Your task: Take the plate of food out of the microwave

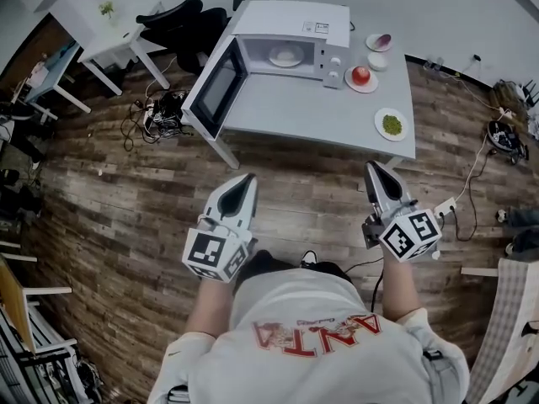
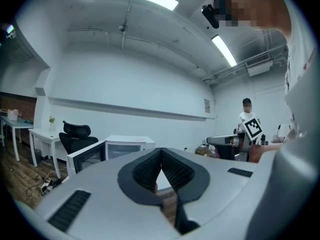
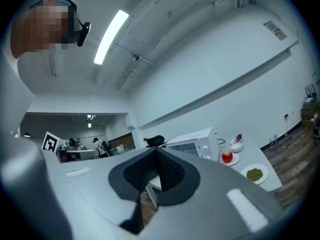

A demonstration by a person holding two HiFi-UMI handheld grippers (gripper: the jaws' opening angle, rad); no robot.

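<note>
The white microwave stands at the back of a grey table, its door swung open to the left. Inside it a white plate of pale food rests on the turntable. Both grippers hang well short of the table, over the wooden floor. My left gripper points toward the open door with its jaws shut and nothing between them. My right gripper is shut and empty too, below the table's right part. The left gripper view shows the microwave far beyond my shut left gripper. The right gripper view shows the microwave beyond my right gripper.
On the table right of the microwave sit a plate with a tomato, a plate of green food, a small white bowl and a dish with something purple. A black office chair and a white desk stand at left; cables lie on the floor.
</note>
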